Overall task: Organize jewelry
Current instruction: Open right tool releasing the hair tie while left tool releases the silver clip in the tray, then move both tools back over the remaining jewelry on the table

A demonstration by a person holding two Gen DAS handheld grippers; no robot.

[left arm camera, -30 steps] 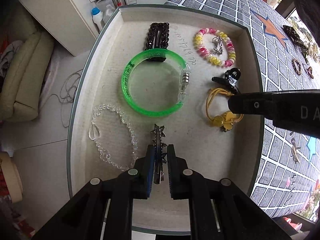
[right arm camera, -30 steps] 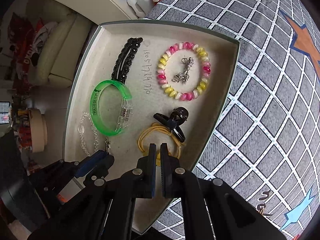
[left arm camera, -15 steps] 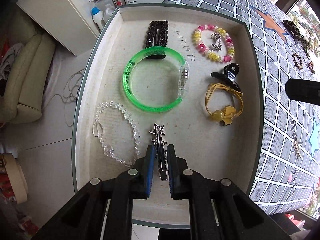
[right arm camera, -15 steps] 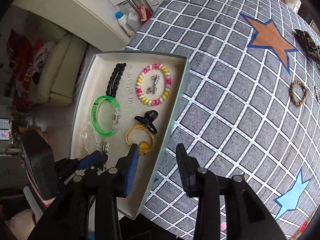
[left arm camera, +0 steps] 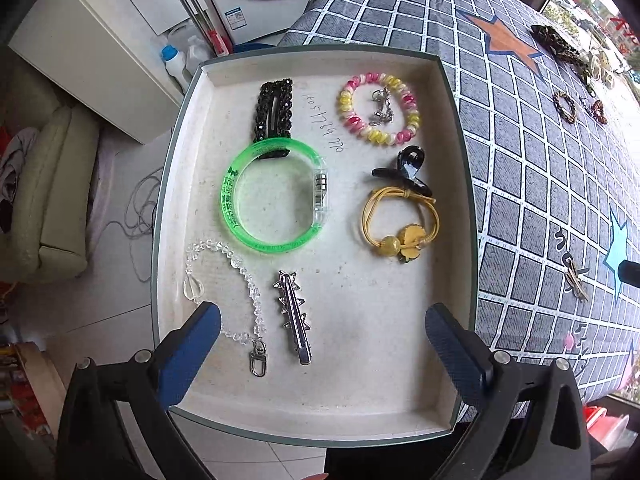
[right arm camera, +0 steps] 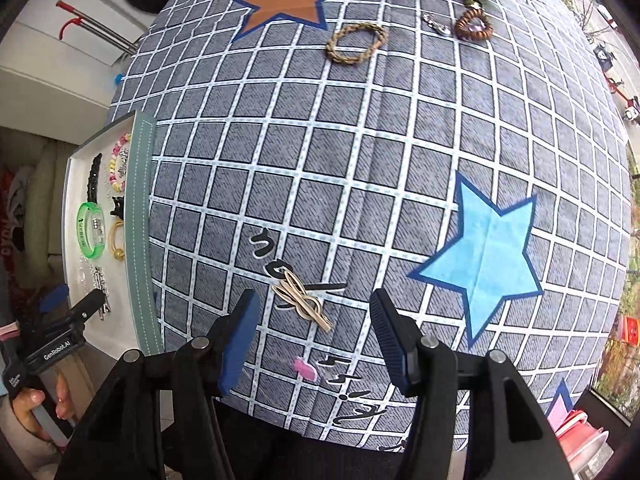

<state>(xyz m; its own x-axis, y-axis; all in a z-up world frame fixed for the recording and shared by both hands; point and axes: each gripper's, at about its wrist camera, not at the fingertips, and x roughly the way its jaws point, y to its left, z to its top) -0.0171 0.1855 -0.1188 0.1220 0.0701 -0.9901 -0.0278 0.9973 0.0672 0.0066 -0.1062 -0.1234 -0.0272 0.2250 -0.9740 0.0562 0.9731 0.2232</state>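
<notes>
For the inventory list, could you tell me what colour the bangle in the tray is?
Translucent bright green bangle, with a clear clasp section; the left wrist view shows it best.

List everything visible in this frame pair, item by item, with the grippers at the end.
tray: 1, cream, table edge
black hair clip: 1, tray
green bangle: 1, tray, overlapping the black clip's end
pink-yellow bead bracelet: 1, tray
black claw clip: 1, tray
yellow hair tie: 1, tray
clear bead bracelet: 1, tray
silver spiked clip: 1, tray
gold hair clip: 1, tablecloth
braided ring: 1, tan, tablecloth
left gripper: opening, empty
right gripper: opening, empty, above gold clip
</notes>
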